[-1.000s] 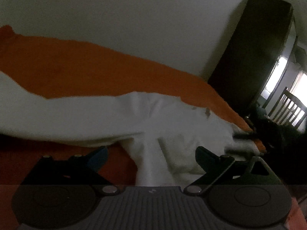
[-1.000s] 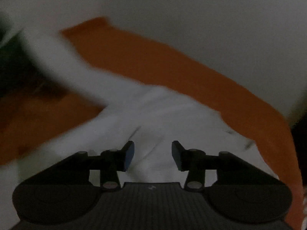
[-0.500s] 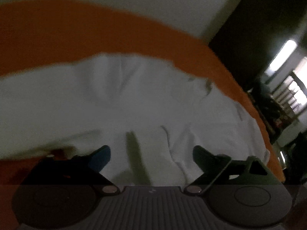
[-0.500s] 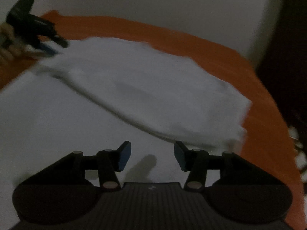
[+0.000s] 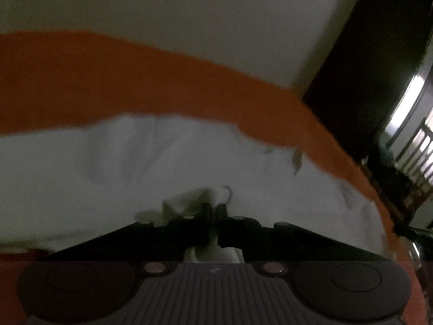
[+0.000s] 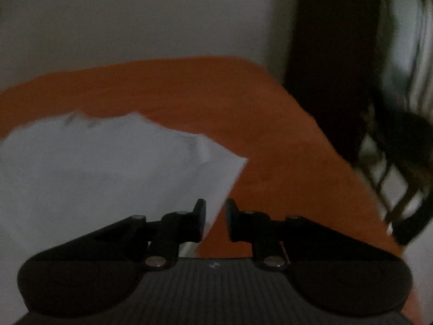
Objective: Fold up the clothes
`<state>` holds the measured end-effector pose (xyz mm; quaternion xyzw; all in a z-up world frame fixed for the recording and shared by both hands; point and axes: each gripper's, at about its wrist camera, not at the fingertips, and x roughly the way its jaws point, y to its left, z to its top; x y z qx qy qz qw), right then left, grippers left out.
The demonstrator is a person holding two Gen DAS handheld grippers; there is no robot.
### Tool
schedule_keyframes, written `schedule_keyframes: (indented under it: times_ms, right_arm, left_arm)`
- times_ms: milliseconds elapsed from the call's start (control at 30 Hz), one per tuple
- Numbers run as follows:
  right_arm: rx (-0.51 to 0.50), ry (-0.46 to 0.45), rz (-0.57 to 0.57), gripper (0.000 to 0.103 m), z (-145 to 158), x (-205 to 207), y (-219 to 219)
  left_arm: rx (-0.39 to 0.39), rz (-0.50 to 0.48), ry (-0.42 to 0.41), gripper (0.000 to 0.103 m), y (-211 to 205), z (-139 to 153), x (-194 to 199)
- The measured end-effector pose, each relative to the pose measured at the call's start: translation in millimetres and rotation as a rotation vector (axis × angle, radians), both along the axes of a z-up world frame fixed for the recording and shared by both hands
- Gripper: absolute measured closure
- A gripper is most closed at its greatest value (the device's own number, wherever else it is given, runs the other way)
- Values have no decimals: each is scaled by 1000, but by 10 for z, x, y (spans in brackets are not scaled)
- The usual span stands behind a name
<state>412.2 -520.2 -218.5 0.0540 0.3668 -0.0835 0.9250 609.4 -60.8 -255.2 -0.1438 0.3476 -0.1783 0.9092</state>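
Note:
A white garment (image 5: pixel 135 168) lies spread over an orange bed sheet (image 5: pixel 108 75). My left gripper (image 5: pixel 213 214) is shut on a bunched fold of it near its front edge. In the right wrist view the garment (image 6: pixel 108 168) fills the left side, and its straight right edge runs down between the fingers of my right gripper (image 6: pixel 215 216). That gripper's jaws stand close together but apart. The cloth lies against the left finger (image 6: pixel 200 216), and a strip of orange sheet (image 6: pixel 270 135) shows beside the right one.
A pale wall rises behind the bed. A tall dark cabinet (image 5: pixel 365 67) stands past the bed's right end, also the dark cabinet (image 6: pixel 333 54) in the right view. A wooden chair (image 6: pixel 400 189) is at the far right, with a bright doorway (image 5: pixel 406 108) nearby.
My left gripper went from wide open to shut on a fold of the garment. My right gripper swung right to the garment's edge and its jaws narrowed around it.

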Motion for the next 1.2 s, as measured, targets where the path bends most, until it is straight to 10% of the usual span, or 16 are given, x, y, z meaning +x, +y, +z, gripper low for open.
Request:
schedule_keyframes:
  times_ms: [333, 400, 467, 667, 767, 833, 967, 1200]
  right_arm:
    - [331, 229, -149, 71, -361, 1128, -723]
    - [369, 193, -169, 72, -363, 1106, -781]
    - [365, 126, -171, 99, -374, 1107, -785]
    - [432, -88, 26, 99, -30, 1065, -583]
    - [351, -107, 123, 96, 47, 1039, -444]
    - [234, -57, 172, 69, 36, 1069, -321]
    - [156, -60, 140, 53, 189, 794, -285]
    - [224, -8, 142, 66, 24, -36, -252]
  left_arm:
    - [47, -51, -30, 99, 100, -39, -400]
    - [45, -48, -41, 99, 126, -49, -471]
    - [43, -45, -51, 99, 151, -60, -541]
    - [7, -3, -183, 99, 252, 9, -825]
    - [-1, 28, -163, 99, 424, -42, -1016]
    - [-5, 47, -143, 99, 543, -83, -1144]
    - [-12, 48, -89, 97, 730, -211, -1357]
    - [16, 11, -75, 96, 715, -258, -1296]
